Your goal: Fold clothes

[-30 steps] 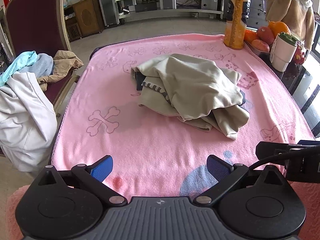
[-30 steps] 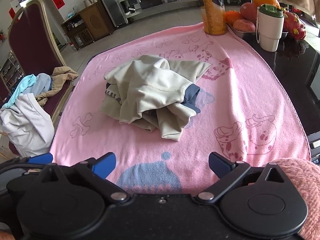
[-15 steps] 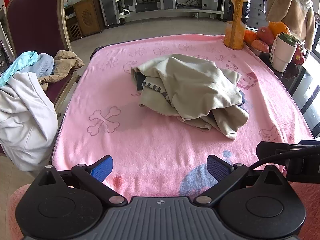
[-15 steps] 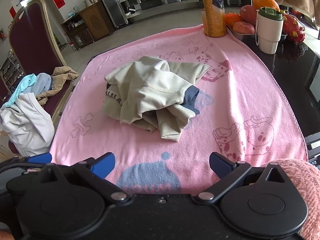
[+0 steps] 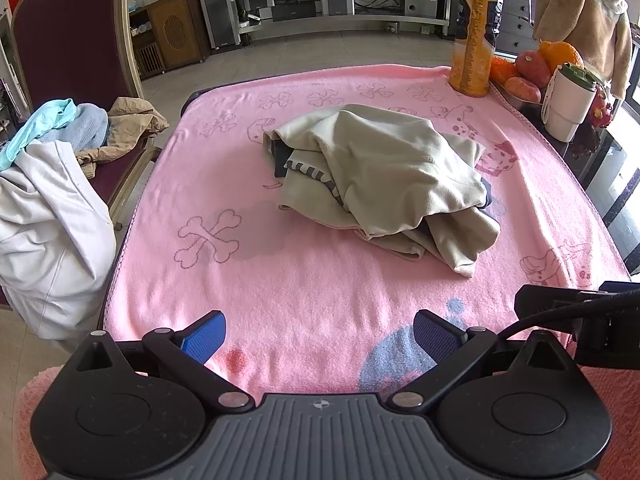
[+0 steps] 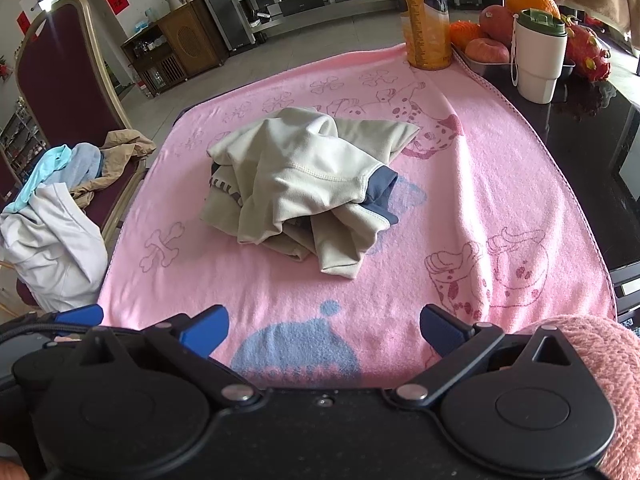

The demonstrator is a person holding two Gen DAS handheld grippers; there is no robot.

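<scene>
Both tools are held wide apart and empty: the left gripper (image 5: 318, 330) and the right gripper (image 6: 324, 326) are kept low in the frame above the pink blanket (image 5: 320, 280). Almost nothing is seen to have changed over the last second. The crumpled beige garment (image 5: 380, 180) is left untouched at frame centre, so folding is judged not yet begun.

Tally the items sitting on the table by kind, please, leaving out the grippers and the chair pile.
Crumpled beige garment with navy cuffs: 1
Pink cartoon-print blanket: 1
Orange juice bottle: 1
White tumbler with green lid: 1
Metal fruit tray: 1
Total: 5
</scene>
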